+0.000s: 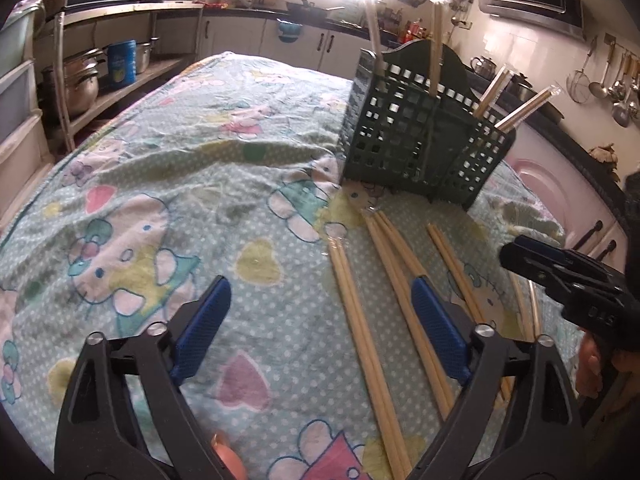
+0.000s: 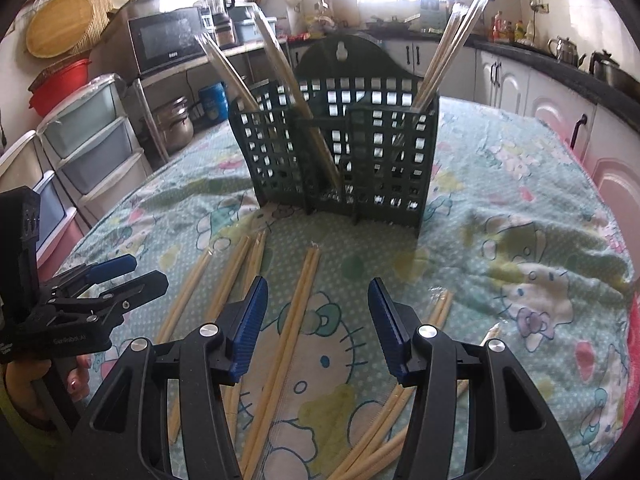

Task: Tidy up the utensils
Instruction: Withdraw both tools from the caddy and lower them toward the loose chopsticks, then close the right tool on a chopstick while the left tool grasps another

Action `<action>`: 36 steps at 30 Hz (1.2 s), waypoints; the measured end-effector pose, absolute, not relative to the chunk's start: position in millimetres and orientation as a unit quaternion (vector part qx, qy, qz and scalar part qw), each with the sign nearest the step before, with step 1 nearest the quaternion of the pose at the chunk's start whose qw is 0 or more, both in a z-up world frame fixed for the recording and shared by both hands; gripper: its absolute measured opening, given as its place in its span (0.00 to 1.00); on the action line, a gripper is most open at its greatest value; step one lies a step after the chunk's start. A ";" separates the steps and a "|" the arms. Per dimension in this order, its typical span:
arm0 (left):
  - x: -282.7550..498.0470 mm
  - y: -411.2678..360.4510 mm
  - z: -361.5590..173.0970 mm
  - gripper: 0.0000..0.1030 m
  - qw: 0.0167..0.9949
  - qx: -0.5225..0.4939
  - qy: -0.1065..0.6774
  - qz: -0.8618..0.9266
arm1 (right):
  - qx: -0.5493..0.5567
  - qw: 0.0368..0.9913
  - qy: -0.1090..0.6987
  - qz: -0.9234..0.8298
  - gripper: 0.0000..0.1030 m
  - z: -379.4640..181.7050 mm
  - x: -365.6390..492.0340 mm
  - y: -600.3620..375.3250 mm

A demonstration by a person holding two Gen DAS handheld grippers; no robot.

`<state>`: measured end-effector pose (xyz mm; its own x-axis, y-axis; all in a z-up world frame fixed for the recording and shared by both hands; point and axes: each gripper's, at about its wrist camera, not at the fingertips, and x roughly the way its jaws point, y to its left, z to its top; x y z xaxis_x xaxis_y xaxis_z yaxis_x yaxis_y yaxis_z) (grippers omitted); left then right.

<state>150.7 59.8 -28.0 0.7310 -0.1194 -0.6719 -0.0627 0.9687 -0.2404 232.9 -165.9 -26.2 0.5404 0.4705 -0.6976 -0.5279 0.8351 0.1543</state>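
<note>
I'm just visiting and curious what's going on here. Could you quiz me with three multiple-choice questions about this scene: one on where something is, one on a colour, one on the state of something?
1. Where do the loose wrapped chopsticks lie?
A. On the tablecloth in front of the holder
B. On the kitchen counter
C. Inside the microwave

2. What colour is the slotted utensil holder?
A. Red
B. Dark green
C. White

3. How do the jaws of the right gripper stand?
A. Shut on a chopstick pair
B. Shut on nothing
C. Open, holding nothing

Answers:
1. A: they rest flat on the cartoon-print tablecloth, nearer the camera than the holder.
2. B: its lattice walls and arched back are dark green.
3. C: the blue pads stand wide apart, with only a pair lying on the cloth between them.
</note>
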 end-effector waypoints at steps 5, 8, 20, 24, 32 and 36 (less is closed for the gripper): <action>154.0 50.5 -34.4 0.50 0.918 -0.112 0.379 -0.027 | -0.040 0.864 0.413 0.286 0.49 -37.6 246.6 -157.6; 158.7 46.7 -41.3 0.41 0.913 -0.113 0.391 -0.035 | -0.045 0.859 0.421 0.288 0.49 -41.0 253.2 -151.0; 176.9 43.5 -42.2 0.35 0.906 -0.096 0.411 -0.036 | -0.069 0.845 0.450 0.281 0.44 -54.1 282.8 -122.0; 182.5 43.1 -41.8 0.34 0.904 -0.085 0.417 -0.035 | -0.078 0.848 0.450 0.268 0.37 -57.2 289.6 -116.9; 195.9 39.1 -41.0 0.34 0.902 -0.061 0.427 -0.027 | -0.122 0.848 0.446 0.258 0.23 -61.1 292.6 -105.1; 204.3 35.8 -41.1 0.30 0.901 -0.045 0.430 -0.021 | -0.132 0.847 0.442 0.263 0.16 -60.2 290.0 -101.5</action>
<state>204.3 35.8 -41.1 0.6292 -0.0761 -0.7735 -0.0020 0.9950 -0.0995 290.0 -101.5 -60.2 0.4707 0.3292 -0.8185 -0.5631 0.8264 0.0086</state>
